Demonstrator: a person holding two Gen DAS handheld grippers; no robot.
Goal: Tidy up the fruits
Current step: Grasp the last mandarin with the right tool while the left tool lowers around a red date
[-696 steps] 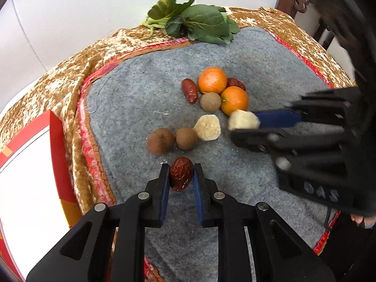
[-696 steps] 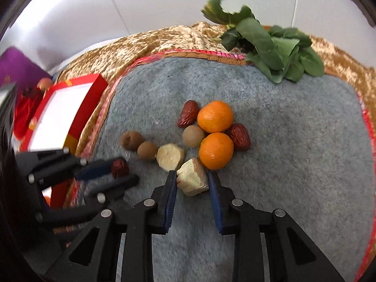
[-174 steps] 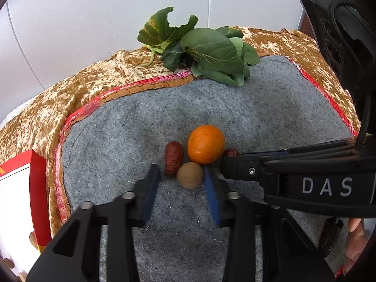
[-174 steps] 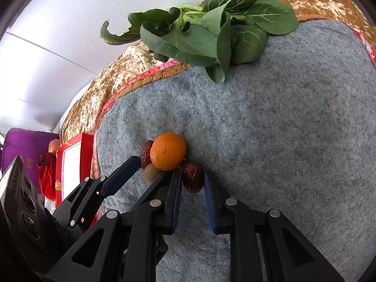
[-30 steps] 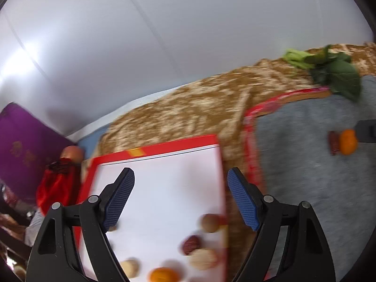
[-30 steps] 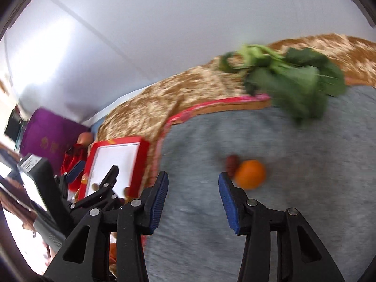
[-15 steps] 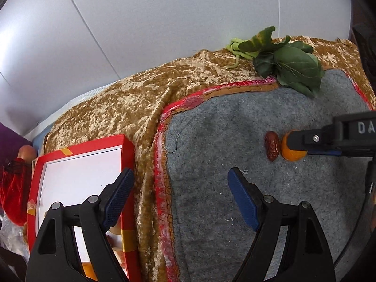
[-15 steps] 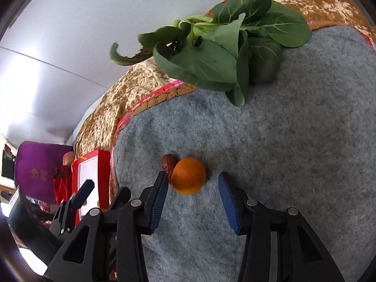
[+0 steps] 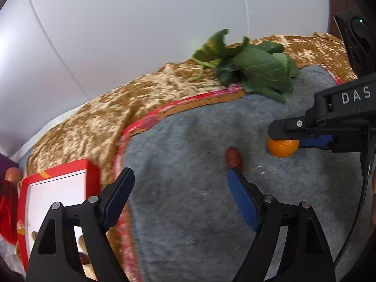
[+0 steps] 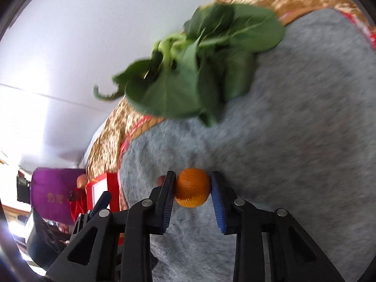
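The grey felt mat [image 9: 188, 211] covers the table. At nine o'clock sits the red-rimmed white cardboard box [image 9: 54, 195], already holding fruit. The right hand-held gripper [image 10: 193, 189] is closing around the round orange tangerine [image 10: 192, 187] at centre; next it needs lifting boxward. The left hand-held gripper [image 9: 180, 183] gapes wide, empty, nearing the small dark-red date [image 9: 232, 157].

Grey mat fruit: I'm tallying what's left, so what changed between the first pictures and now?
Most of the pile has gone from the grey mat; several pieces now lie in the red box. Only the orange and one red date remain. The right tool is closing around the orange; the left tool is open, empty. The greens stayed.
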